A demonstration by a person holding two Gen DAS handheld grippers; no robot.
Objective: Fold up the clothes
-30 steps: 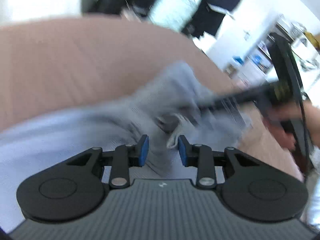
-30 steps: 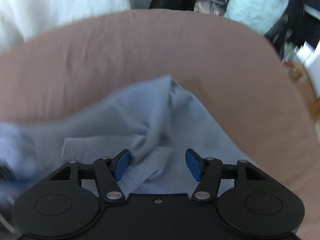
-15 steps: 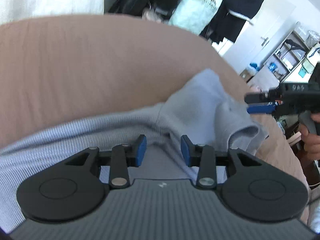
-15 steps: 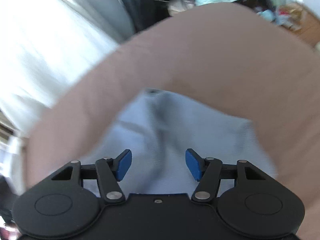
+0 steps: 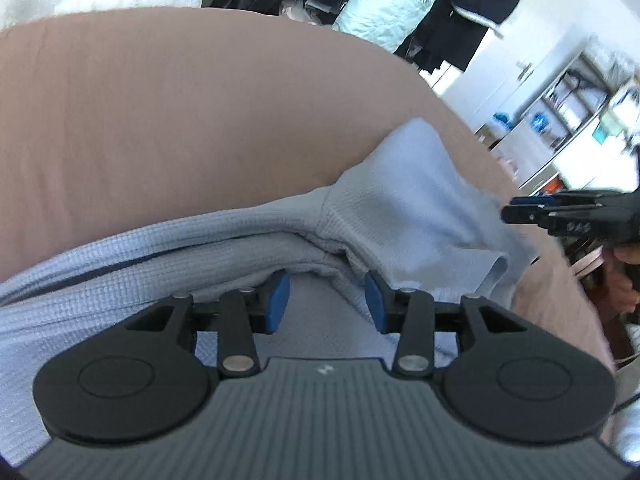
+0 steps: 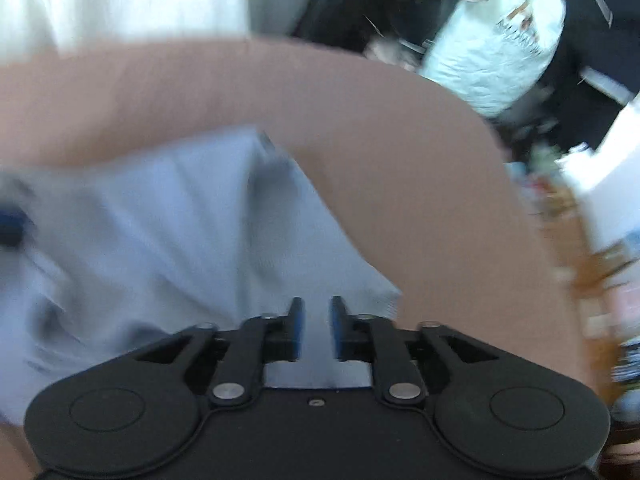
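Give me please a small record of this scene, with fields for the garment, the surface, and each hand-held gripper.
garment: light blue waffle-knit garment, bunched, partly folded over itself
surface: smooth brown bed sheet, under the garment
left hand-held gripper: jaws open, over the garment's folded edge, holding nothing
right hand-held gripper: jaws narrowed with a small gap, over the garment near its right edge; grip unclear, view blurred
background: dark hanging clothes, behind the bed

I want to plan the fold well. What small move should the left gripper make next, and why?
Probably close the left gripper on the bunched fold of the blue garment. Its jaws stand open around that ridge and hold nothing, and the cloth lies crumpled on the brown bed. The right gripper looks empty, jaws narrowly apart.
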